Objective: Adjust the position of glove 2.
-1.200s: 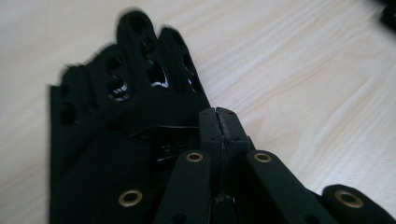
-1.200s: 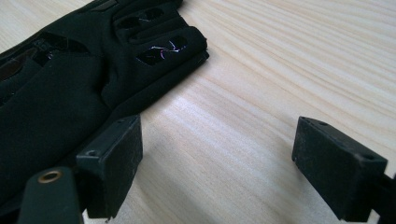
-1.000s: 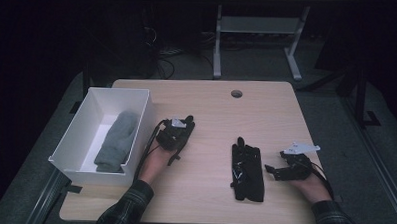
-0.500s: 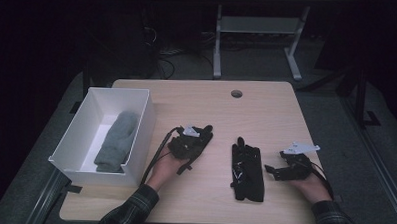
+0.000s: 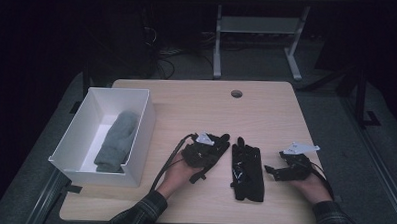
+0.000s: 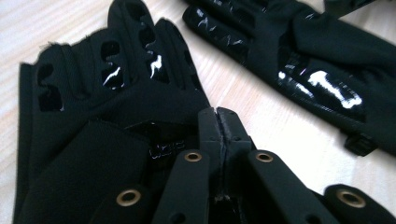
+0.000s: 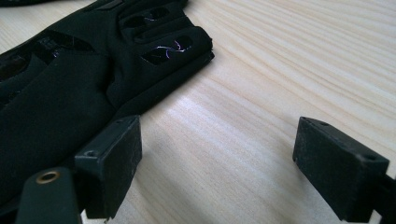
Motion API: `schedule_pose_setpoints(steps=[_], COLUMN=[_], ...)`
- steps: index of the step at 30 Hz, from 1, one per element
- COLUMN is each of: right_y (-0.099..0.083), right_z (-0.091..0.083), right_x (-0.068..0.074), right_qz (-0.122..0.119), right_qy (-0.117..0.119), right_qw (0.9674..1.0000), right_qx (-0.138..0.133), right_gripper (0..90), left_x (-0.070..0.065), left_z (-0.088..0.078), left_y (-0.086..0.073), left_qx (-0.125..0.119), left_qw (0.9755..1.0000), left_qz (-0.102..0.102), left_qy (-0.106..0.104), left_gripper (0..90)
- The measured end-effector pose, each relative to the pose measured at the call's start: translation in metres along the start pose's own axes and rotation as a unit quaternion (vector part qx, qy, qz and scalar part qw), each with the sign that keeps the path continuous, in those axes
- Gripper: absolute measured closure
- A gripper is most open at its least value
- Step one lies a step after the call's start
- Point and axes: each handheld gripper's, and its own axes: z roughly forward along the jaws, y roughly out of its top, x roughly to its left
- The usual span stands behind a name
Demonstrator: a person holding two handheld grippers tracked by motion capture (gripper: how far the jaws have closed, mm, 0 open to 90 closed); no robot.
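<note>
My left gripper [image 5: 214, 148] [image 6: 217, 122] is shut, and a fold of a black fingerless glove [image 5: 220, 141] [image 6: 116, 88] sits pinched at its tips, low over the wooden table [image 5: 211, 110]. A second black glove [image 5: 247, 171] [image 6: 317, 60] [image 7: 70, 70] lies flat just to its right, fingers pointing away from me. On the far side of that glove my right gripper [image 5: 271, 172] [image 7: 217, 140] rests open on the table. Its left jaw is beside the glove's edge and nothing is between its jaws.
A white open box [image 5: 141, 132] stands at the table's left with a grey knitted piece [image 5: 116, 139] lying inside. A round cable hole [image 5: 236, 94] sits near the far edge. Beyond the table stands a metal frame [image 5: 259, 29] on the dark floor.
My left hand has moved right and toward me, from near the box to beside the flat glove, bringing the pinched glove along. The right hand has stayed still.
</note>
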Motion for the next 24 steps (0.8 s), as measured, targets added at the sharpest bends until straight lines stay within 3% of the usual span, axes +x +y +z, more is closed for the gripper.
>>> schedule_pose_setpoints(steps=[3,5,8,11,15,20,24], right_y=[0.0,0.0,0.0,0.0,0.0,0.0,0.0], right_z=[0.0,0.0,0.0,0.0,0.0,0.0,0.0], right_x=[0.0,0.0,0.0,0.0,0.0,0.0,0.0], right_qz=[-0.001,-0.001,-0.003,-0.003,-0.003,-0.003,-0.005], right_qy=[0.0,0.001,0.002,0.002,0.002,0.002,0.003], right_qw=[1.0,1.0,1.0,1.0,1.0,1.0,1.0], right_qx=[-0.001,-0.001,-0.001,-0.001,-0.001,-0.001,-0.001], right_gripper=[15.6,15.6,15.6,15.6,15.6,15.6,14.2], left_x=[0.007,0.015,0.03,0.046,0.049,0.039,0.029], left_z=[-0.015,-0.027,-0.04,-0.045,-0.045,-0.05,-0.052], left_y=[0.001,-0.002,-0.011,-0.023,-0.032,-0.037,-0.044], left_qx=[-0.019,-0.021,-0.018,-0.005,0.018,0.018,0.017], left_qw=[0.9997,0.9991,0.9966,0.9949,0.9951,0.9964,0.9979], left_qz=[-0.01,-0.008,-0.024,-0.042,-0.044,-0.043,-0.045], left_qy=[0.012,0.037,0.077,0.091,0.086,0.07,0.044], left_gripper=[87.9,87.9,88.0,88.0,88.0,88.0,87.9])
